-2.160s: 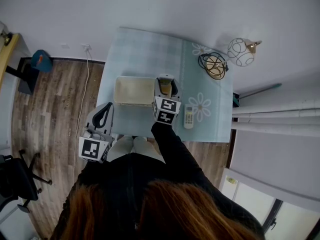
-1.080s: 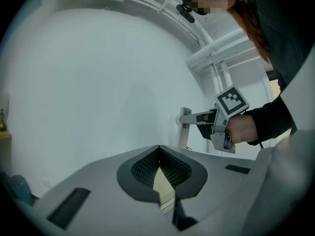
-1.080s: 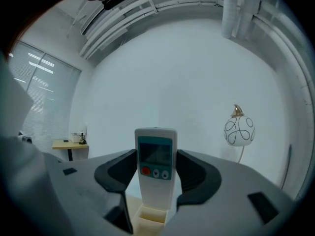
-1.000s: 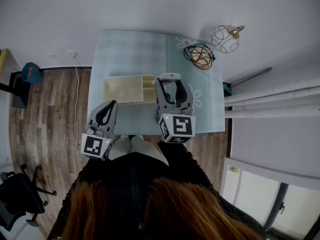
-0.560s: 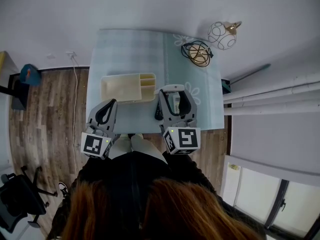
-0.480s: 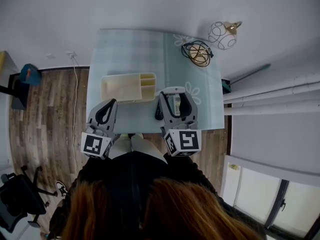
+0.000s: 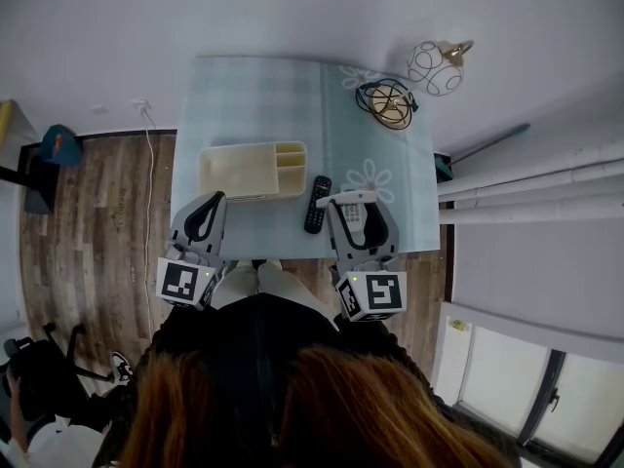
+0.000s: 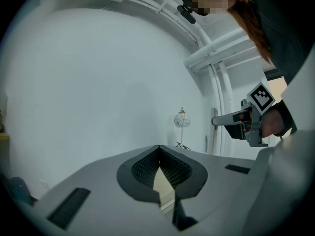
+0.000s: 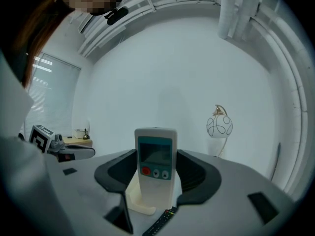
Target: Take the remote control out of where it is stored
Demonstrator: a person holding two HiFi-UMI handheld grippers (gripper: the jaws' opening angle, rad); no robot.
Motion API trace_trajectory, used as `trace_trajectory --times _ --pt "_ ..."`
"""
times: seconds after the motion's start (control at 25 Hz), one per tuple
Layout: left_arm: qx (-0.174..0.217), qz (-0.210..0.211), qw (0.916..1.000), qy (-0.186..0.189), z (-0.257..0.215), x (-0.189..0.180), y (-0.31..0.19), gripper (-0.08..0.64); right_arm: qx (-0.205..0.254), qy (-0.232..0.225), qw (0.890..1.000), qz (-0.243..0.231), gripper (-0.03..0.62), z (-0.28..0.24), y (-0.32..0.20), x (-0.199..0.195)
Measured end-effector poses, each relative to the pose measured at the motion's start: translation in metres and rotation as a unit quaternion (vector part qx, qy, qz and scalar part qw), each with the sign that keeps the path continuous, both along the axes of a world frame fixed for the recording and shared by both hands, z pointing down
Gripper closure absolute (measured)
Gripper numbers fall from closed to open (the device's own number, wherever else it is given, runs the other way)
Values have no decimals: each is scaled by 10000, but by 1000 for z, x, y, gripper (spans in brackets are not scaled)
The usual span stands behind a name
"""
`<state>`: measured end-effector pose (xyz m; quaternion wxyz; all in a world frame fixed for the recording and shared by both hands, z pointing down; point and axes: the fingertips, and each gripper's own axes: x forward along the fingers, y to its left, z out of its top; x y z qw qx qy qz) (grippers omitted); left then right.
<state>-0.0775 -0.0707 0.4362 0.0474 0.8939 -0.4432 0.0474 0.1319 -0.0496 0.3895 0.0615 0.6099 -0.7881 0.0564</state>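
Small table under a pale blue floral cloth, against a white wall; wood floor to the left.

Right gripper over the near edge, towards the right corner. Jaws clamped on a white remote control with a screen, held upright and clear of the cloth. Left gripper at the near left edge, jaws pressed together on nothing.

Black remote lies flat on the cloth, between the white remote control and the cream storage box. Wire basket and globe lamp at the far right corner.

Judgement: removal looks done, since the white remote control is out of the box. Only setting it down remains, if wanted.
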Motion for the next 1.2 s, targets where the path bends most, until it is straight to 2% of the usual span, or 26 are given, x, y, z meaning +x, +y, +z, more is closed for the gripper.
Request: trace_trajectory --times 0.44,0.76,1.04,1.2 --pt "-28 109 9999 24 3 6 0 554 -304 167 9986 410 336 31 32 52" --pt "-52 171 9998 -26 5 10 2 554 -566 449 9948 717 336 54 40 85" --pt "-78 152 9998 -59 6 9 4 554 -965 916 9876 836 336 92 46 114" --pt "-82 140 9999 -54 7 8 5 554 -1296 1013 9817 961 336 120 55 129"
